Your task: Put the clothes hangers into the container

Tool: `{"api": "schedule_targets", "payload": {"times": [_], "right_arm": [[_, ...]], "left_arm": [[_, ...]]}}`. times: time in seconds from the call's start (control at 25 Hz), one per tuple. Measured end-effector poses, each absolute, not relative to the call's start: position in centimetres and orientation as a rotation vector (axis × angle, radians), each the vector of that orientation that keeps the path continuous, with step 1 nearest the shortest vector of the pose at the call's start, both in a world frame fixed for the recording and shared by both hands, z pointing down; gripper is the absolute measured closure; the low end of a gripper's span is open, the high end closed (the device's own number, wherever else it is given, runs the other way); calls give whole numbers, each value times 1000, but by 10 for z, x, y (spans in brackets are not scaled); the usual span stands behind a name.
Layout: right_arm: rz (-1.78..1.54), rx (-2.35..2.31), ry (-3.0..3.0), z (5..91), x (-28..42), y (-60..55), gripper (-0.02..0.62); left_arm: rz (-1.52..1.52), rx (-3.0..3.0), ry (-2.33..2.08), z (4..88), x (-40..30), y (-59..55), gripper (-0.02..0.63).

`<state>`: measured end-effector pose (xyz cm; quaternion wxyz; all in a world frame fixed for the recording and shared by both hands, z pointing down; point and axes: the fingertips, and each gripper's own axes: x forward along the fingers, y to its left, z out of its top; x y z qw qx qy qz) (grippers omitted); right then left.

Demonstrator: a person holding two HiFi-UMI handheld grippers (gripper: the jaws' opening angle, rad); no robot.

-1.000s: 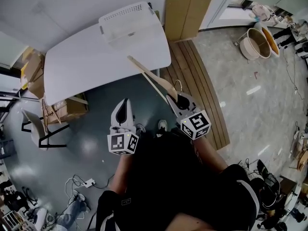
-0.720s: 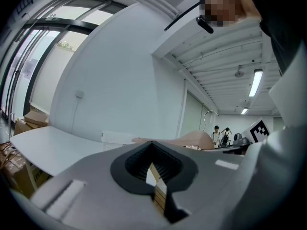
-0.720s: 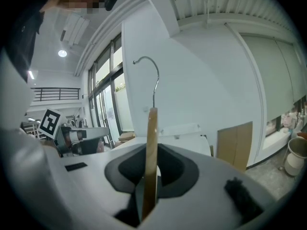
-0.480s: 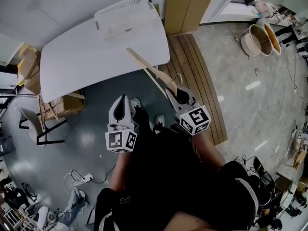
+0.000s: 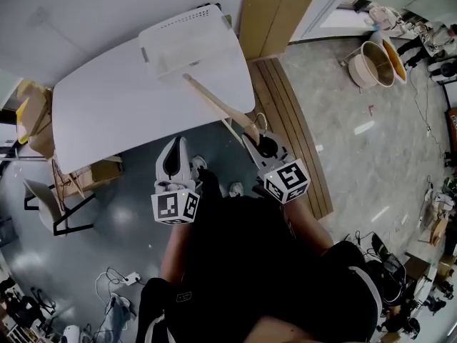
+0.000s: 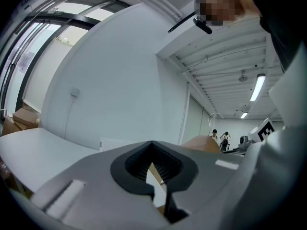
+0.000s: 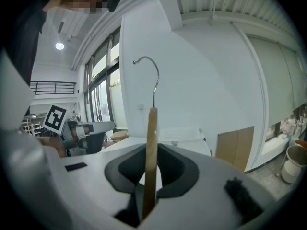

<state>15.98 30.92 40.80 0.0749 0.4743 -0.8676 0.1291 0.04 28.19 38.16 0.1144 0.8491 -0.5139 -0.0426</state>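
Your right gripper [image 5: 253, 140] is clamped on the pale wooden clothes hanger [image 5: 214, 101]. Its long axis points ahead at the white perforated plastic container [image 5: 178, 21] at the white desk's [image 5: 107, 109] far edge. Your left gripper [image 5: 173, 147] is nearly closed and empty.

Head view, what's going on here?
A person stands at a white table with a gripper in each hand. The right gripper is shut on a wooden clothes hanger, held out toward the white container on the table; it isn't in yet. The left gripper is shut with nothing in it.
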Motion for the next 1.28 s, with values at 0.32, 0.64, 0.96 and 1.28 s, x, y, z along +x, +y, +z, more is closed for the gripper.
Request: {"api": "schedule_targets", "payload": {"times": [0.32, 0.64, 0.96, 1.28], "right_arm": [[393, 1453, -2588, 403, 111, 247, 535], [390, 1509, -2547, 398, 75, 203, 535], [386, 1537, -2511, 395, 72, 177, 535], [365, 1521, -2527, 393, 78, 146, 535]], "left_arm": [[-138, 2499, -1478, 375, -51, 218, 603], [-153, 2520, -1382, 379, -80, 176, 603], [-139, 2507, -1322, 390, -84, 149, 603], [-150, 2501, -1355, 388, -85, 126, 603]]}}
